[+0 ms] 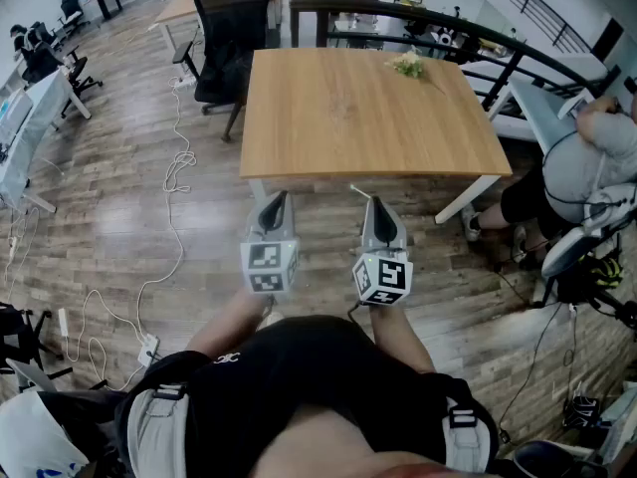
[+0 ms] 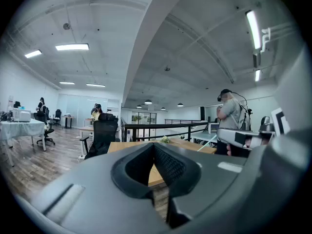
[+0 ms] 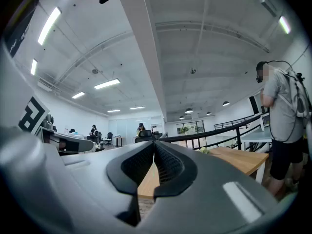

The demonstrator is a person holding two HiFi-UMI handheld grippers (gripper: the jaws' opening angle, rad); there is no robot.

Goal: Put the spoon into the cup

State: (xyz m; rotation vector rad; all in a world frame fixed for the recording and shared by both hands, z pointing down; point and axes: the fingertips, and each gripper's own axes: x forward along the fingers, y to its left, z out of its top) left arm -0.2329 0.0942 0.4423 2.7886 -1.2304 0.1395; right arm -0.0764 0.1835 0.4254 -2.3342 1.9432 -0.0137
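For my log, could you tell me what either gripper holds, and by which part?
Nothing is held; the left gripper and right gripper are both shut, empty.

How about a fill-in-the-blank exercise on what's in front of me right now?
1. The left gripper and right gripper both have their jaws ____, with nothing between them.
2. The table ahead has a top of light ____.
3. The office chair at its far left corner is ____ in colour.
Missing words: shut; wood; black.
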